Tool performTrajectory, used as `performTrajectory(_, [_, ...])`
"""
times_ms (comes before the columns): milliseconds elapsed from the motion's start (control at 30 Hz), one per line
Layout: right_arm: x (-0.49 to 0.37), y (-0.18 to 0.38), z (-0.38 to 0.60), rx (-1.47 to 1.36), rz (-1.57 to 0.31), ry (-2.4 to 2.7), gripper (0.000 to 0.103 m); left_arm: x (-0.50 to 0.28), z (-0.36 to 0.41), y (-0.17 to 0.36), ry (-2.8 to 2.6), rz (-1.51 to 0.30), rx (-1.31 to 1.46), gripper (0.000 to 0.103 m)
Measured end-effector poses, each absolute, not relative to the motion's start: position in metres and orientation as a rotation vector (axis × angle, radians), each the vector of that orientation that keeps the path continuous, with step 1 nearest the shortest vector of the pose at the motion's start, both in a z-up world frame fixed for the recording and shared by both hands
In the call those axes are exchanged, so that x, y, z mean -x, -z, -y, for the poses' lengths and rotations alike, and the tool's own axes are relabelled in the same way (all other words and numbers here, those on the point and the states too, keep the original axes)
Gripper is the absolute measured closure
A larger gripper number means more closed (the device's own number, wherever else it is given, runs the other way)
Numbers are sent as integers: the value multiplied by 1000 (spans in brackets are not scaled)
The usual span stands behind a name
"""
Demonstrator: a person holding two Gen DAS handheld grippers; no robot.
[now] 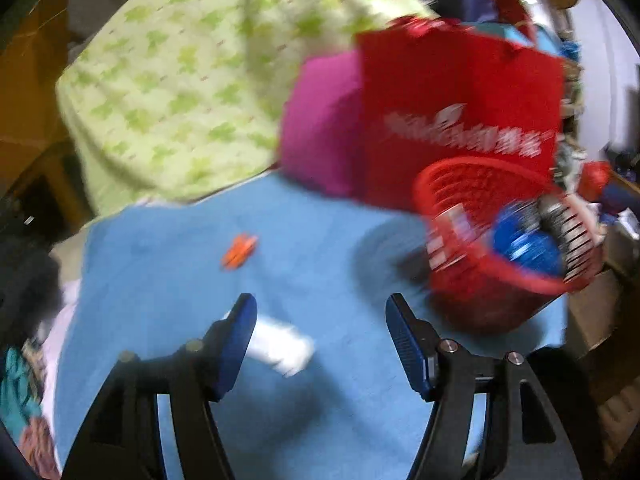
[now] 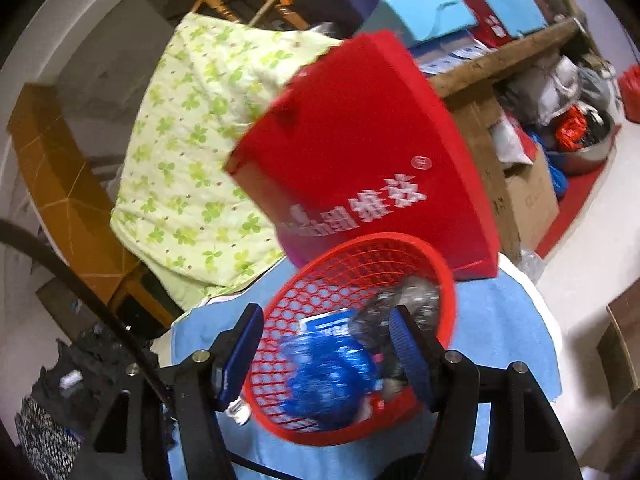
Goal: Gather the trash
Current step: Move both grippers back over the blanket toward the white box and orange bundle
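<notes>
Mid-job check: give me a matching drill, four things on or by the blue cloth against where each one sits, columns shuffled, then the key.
Things:
1. white piece
2. orange scrap
3. blue wrapper
4. red bag

Places:
A. inside the red basket
B. standing behind the basket
C. on the blue cloth, out in the open ahead
D. just ahead of the left hand-held gripper, by its left finger

Pairs: 1-D, 2-C, 3-A, 4-B
</notes>
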State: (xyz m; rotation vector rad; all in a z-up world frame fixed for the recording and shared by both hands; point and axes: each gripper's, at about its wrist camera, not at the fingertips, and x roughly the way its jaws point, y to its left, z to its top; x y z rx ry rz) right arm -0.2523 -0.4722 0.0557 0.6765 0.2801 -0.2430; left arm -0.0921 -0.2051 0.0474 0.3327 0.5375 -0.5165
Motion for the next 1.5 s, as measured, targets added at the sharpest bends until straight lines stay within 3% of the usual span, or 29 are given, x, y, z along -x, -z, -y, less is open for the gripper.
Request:
performTrajectory(400, [186, -84, 353, -455, -368, -66, 34, 46, 89, -6, 262, -606, -227, 35])
performTrajectory(933, [12, 39, 269, -276, -802, -154, 34, -8, 29, 40, 115, -758, -82, 35])
performTrajectory(1300, [-73, 79, 243, -92, -908, -190, 34, -17, 16, 51, 81, -819, -39, 35])
performTrajectory(1500, [-75, 86, 240, -121, -942, -251, 34, -23, 14, 54, 84, -840, -30, 35])
